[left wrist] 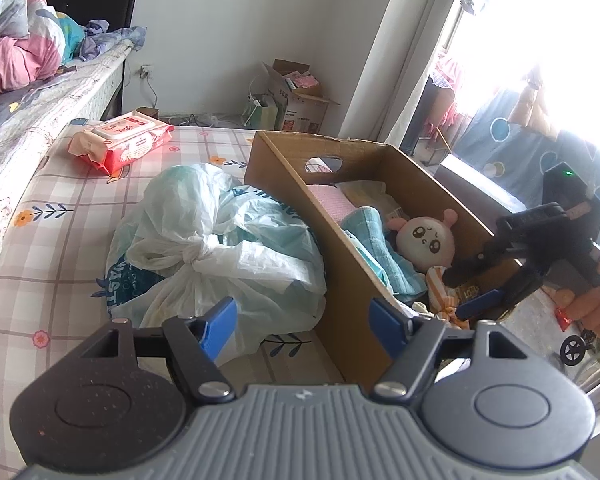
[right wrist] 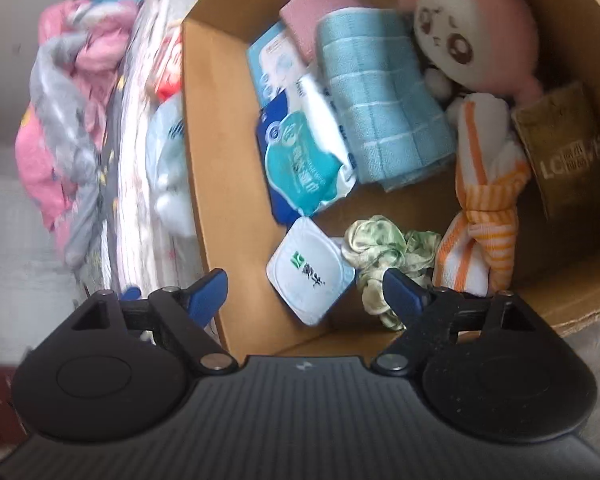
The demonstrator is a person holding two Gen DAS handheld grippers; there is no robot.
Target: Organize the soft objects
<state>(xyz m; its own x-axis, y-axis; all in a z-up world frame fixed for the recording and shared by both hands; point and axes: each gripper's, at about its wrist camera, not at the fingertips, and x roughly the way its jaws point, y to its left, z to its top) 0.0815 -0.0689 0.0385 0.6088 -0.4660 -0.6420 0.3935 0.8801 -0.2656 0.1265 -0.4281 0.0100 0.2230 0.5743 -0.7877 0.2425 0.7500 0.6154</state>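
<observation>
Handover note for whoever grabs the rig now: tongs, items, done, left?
Left tongs: open, empty, above the knotted plastic bags on the bed.
Right tongs: open, empty, over the cardboard box.
Done: teal towel, plush doll, striped cloth, green scrunchie and tissue packs are in the box.
Left: the bags, and the red wipes pack, still lie on the bed outside the box.

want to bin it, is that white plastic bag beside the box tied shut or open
Tied shut: the white plastic bag on the bed is gathered into a knot at its middle, lying beside the cardboard box.
</observation>
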